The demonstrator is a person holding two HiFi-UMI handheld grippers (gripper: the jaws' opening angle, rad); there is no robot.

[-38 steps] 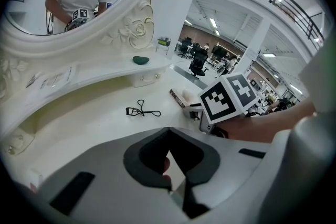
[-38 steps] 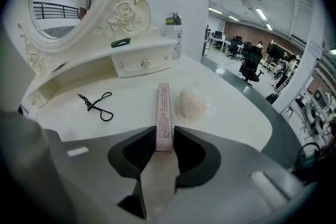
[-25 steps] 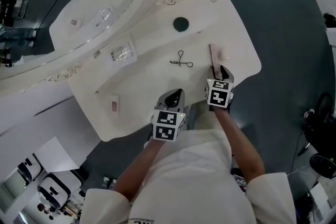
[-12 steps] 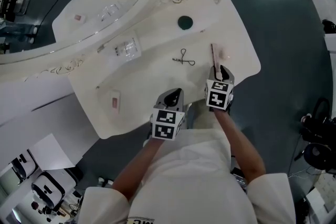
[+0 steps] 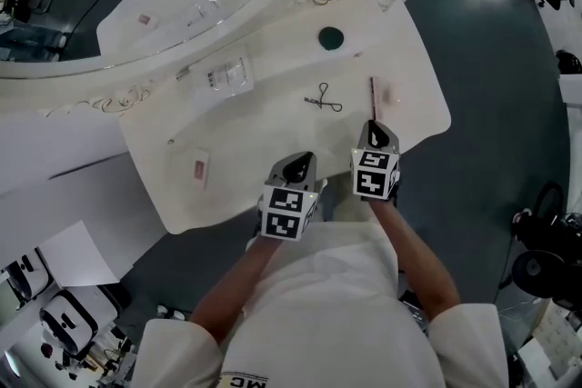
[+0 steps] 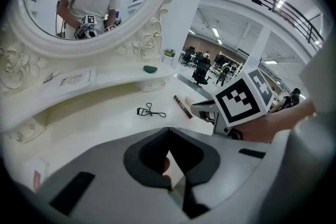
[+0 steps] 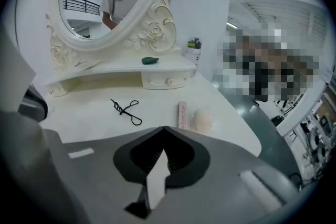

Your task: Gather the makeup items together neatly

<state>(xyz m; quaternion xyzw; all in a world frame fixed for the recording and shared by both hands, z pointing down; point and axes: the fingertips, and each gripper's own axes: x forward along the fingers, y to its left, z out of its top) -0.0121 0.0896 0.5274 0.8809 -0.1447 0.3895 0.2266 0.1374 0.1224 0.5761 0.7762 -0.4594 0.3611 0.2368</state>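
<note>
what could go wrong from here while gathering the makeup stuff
1. The makeup sponge lies beside the slim pink case, on the side toward the table's right edge; a clumsy nudge might roll it off.
2. The eyelash curler is thin and lies flat, so the jaws may slip on it.
3. The right gripper's jaws have just closed with nothing between them; it must reopen before any pick.

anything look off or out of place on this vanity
Nothing is spilled or broken. The items simply lie scattered: the eyelash curler in the middle, the pink stick and puff side by side at the right, and a small pink packet alone near the left edge.
</note>
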